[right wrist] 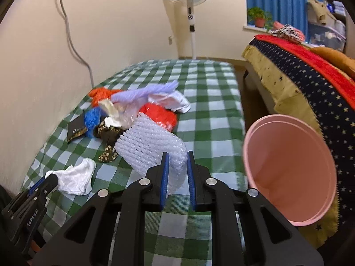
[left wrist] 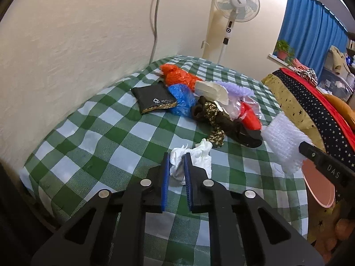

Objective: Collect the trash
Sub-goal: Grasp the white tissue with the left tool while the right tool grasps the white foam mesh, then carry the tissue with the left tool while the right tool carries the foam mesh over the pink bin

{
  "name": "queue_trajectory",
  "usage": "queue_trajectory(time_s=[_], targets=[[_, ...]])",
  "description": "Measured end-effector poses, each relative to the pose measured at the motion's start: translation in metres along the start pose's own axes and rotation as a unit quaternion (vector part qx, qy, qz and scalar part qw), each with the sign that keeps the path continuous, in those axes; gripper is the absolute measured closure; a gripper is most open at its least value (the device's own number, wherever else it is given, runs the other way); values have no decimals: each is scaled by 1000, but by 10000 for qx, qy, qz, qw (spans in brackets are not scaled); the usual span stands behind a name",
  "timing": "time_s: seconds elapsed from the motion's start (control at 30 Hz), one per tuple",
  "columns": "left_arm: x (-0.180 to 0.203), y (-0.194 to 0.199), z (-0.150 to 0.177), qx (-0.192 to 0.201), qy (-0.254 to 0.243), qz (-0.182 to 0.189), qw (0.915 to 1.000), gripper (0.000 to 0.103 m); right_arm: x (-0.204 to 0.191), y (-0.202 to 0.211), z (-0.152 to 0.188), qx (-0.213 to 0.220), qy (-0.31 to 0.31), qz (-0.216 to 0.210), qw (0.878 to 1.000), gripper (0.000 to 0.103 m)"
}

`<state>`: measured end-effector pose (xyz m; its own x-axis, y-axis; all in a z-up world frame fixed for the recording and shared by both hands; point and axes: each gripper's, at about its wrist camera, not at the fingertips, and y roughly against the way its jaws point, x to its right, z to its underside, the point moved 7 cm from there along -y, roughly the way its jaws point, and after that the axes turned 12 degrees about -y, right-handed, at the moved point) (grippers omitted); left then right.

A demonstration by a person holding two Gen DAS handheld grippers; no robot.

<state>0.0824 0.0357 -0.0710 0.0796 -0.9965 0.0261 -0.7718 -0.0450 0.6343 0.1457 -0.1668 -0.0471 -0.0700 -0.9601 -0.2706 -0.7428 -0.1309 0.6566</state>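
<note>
Left gripper (left wrist: 177, 157) clamped narrow on a crumpled white paper tissue (left wrist: 195, 159), blue pads pressing its near folds, the wad seemingly just clear of the green-and-white checked tablecloth (left wrist: 106, 137) near the front edge. Right gripper (right wrist: 177, 155) pinched close on a white foam mesh sleeve with bubble wrap (right wrist: 153, 148), held above the cloth toward the right edge. Just off that right edge, a round pink plastic bin (right wrist: 288, 173), mouth tilted toward the camera. Across the middle of the surface, a heap of remaining litter: orange plastic bag (left wrist: 179, 75), blue plastic bag (left wrist: 180, 95), flat black pouch with gold trim (left wrist: 153, 98) toward the wall-side edge, red plastic bag (left wrist: 250, 119), dark camouflage-print cloth (left wrist: 213, 119), lilac foam net (right wrist: 142, 93), white paper scraps (left wrist: 213, 90). Beyond the far edge, a white standing fan (left wrist: 237, 0); to the right, a star-patterned bedspread (right wrist: 299, 84).
</note>
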Motion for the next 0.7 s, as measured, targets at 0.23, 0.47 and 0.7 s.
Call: queue_trajectory(time_s=[0.23, 0.47, 0.7], targets=[[4, 15, -8, 234, -109, 53, 9997, 93, 16, 22, -5, 223, -132, 174, 9995, 87], [17, 28, -15, 384, -326, 142, 9986, 93, 40, 51, -20, 549, -368, 353, 9972, 86], [43, 42, -25, 552, -581, 374, 9961, 93, 75, 76, -35, 862, -569, 753, 9918, 86]])
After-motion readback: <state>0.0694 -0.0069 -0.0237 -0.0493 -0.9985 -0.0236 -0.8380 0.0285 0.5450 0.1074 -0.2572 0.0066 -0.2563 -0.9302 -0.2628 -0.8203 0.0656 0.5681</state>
